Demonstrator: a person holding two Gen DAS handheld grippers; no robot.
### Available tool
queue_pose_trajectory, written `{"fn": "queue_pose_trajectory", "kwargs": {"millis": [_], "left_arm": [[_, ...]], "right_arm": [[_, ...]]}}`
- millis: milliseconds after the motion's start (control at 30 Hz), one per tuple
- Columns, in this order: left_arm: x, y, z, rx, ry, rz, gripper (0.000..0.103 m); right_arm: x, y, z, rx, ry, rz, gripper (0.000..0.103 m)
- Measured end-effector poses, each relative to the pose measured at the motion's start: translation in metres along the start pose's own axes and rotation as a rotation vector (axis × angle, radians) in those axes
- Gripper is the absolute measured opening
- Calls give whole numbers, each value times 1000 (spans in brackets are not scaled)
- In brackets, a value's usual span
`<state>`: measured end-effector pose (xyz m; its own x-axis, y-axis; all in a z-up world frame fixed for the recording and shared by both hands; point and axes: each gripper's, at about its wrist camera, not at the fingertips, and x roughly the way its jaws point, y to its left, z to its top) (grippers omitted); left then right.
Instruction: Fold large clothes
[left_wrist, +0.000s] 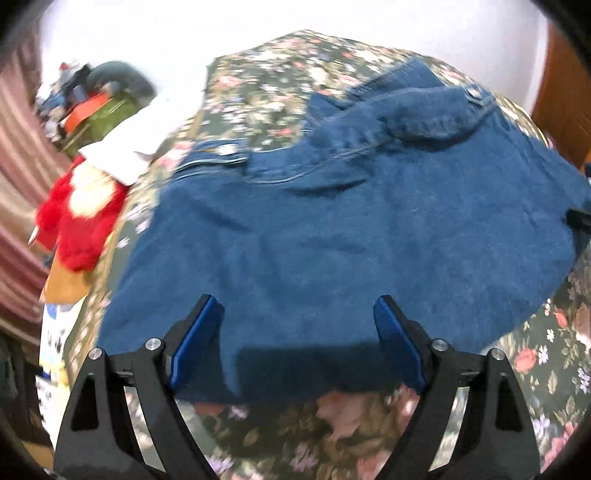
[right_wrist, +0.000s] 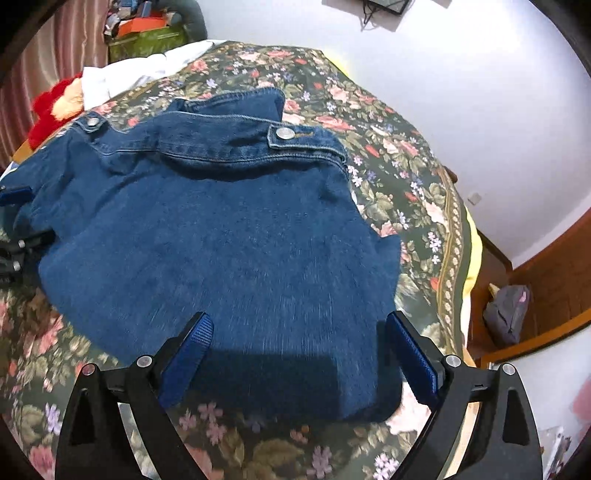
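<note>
A blue denim jacket (left_wrist: 332, 229) (right_wrist: 207, 236) lies folded on a floral bedspread (left_wrist: 266, 85) (right_wrist: 402, 173), its collar and metal buttons at the far side. My left gripper (left_wrist: 295, 301) hangs open just above the jacket's near edge, with cloth below the blue pads but nothing pinched. My right gripper (right_wrist: 300, 316) is open too, above the near right corner of the jacket, and grips nothing. In the right wrist view, part of the left gripper (right_wrist: 14, 240) shows at the jacket's left edge. The right gripper's tip (left_wrist: 580, 221) peeks in at the right of the left wrist view.
A white cloth (left_wrist: 129, 155) (right_wrist: 122, 74) and a red plush toy (left_wrist: 77, 221) (right_wrist: 51, 107) lie at the bed's far left. Beyond them is a green box with clutter (right_wrist: 147, 37). Wooden furniture with a grey bag (right_wrist: 506, 314) stands beside the bed on the right.
</note>
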<state>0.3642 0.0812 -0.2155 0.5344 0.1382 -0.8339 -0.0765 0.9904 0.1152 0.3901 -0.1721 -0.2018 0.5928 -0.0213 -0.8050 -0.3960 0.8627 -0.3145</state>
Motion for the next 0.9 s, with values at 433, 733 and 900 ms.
{"fn": "queue_pose_trajectory", "kwargs": {"millis": [433, 733, 900], "left_arm": [[-20, 88, -53, -486, 47, -130, 87], [16, 96, -74, -819, 122, -492, 86], [36, 100, -69, -922, 100, -591, 86]], "right_arm": [[-47, 36, 26, -4, -128, 126, 94], [24, 97, 44, -53, 48, 202, 94], [39, 86, 28, -37, 45, 260, 103]]}}
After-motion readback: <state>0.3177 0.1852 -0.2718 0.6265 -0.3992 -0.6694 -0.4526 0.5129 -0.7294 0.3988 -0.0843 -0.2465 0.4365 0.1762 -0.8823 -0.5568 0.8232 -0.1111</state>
